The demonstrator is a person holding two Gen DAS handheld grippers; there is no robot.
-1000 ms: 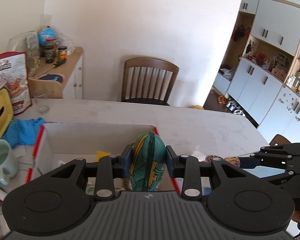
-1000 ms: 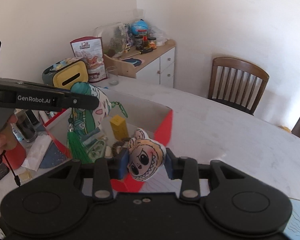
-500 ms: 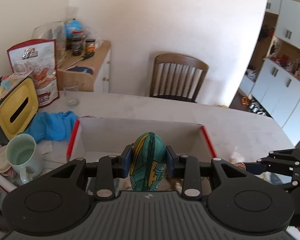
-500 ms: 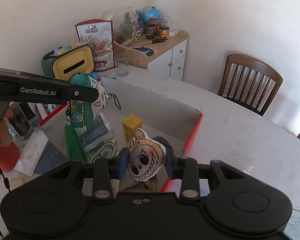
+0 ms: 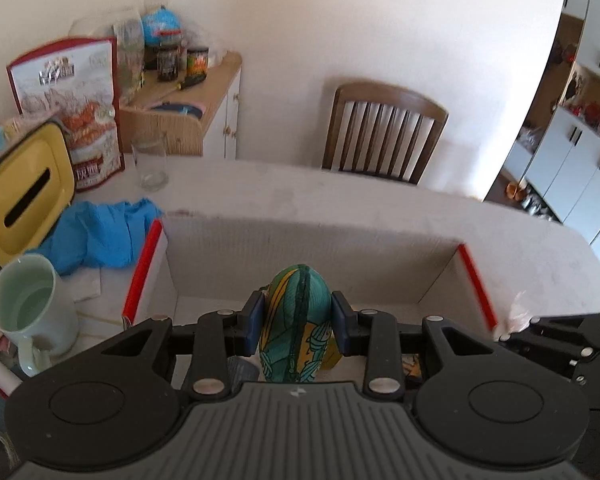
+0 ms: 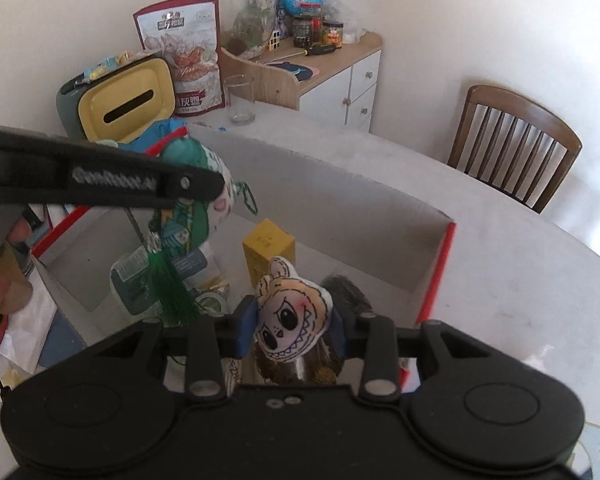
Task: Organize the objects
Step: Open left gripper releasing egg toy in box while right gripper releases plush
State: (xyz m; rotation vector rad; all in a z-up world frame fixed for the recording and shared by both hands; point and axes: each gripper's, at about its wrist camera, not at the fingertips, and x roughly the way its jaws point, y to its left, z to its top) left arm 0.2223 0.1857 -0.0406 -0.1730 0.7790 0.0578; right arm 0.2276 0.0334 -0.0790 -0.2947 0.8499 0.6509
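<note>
My left gripper [image 5: 297,318] is shut on a green patterned plush charm [image 5: 298,312] and holds it over an open red-edged cardboard box [image 5: 312,244]. In the right wrist view the charm [image 6: 198,200] hangs from the left gripper [image 6: 196,184] with a green tassel [image 6: 172,292] below it. My right gripper [image 6: 290,326] is shut on a small monster-face plush [image 6: 290,324] above the box [image 6: 436,256]. Inside the box lie a yellow carton [image 6: 266,248], packets and a dark furry item [image 6: 346,292].
Left of the box are a blue cloth [image 5: 100,232], a pale green mug [image 5: 32,308], a yellow-lidded bin [image 5: 24,196], a snack bag [image 5: 72,100] and a glass [image 5: 150,164]. A wooden chair [image 5: 384,136] stands behind the table; a cluttered cabinet [image 5: 204,112] stands by the wall.
Both grippers have moved left and forward over the box, still holding their plush items. The right gripper now hangs inside the box's outline rather than at its corner.
</note>
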